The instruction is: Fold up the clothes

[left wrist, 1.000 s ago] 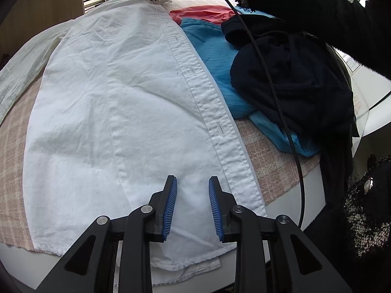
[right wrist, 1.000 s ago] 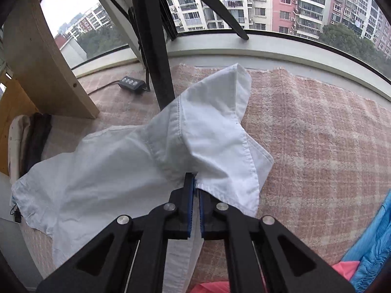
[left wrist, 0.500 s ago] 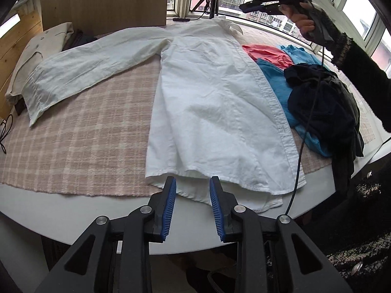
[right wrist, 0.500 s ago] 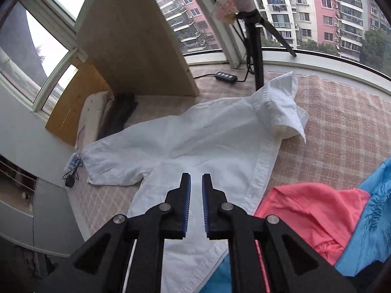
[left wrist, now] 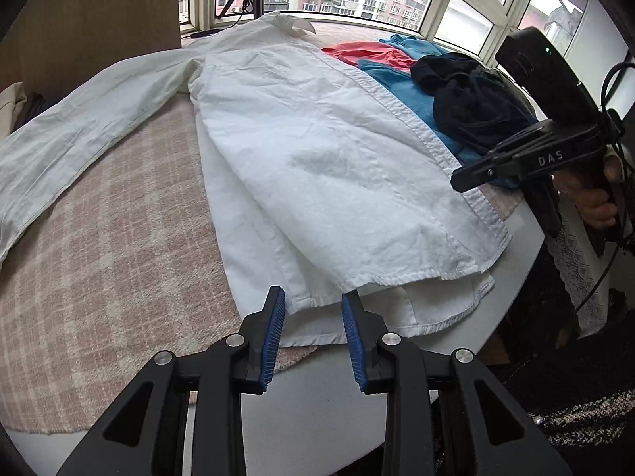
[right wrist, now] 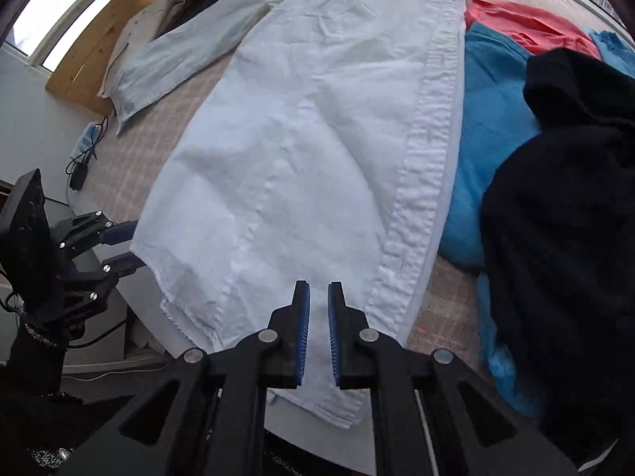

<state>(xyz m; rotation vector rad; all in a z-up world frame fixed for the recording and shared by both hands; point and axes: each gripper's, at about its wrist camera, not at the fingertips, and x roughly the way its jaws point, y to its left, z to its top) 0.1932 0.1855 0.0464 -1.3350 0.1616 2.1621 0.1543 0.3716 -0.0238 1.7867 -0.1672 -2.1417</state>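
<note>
Your white shirt (left wrist: 317,150) lies flat along the pink checked cloth (left wrist: 99,246) that covers the surface (left wrist: 317,404). Its collar (left wrist: 291,23) points toward the window, and its hem (left wrist: 397,281) hangs just past the cloth's near edge. One sleeve (left wrist: 79,127) stretches out to your left across the cloth. The button placket (right wrist: 424,150) runs down the shirt's right side.

Your left gripper (left wrist: 312,333) sits at the hem with its blue pads apart, holding nothing; the hem's edge shows between them. Your right gripper (right wrist: 317,329) hovers over the lower shirt near the placket, with its pads close together but a narrow gap showing, and no fabric is caught in it.

Just to the right of the shirt lies a pile of other clothes: a blue garment (right wrist: 488,127) touching the placket edge, a dark garment (right wrist: 563,198) on top of it, and a coral garment (right wrist: 524,27) farther back.
</note>
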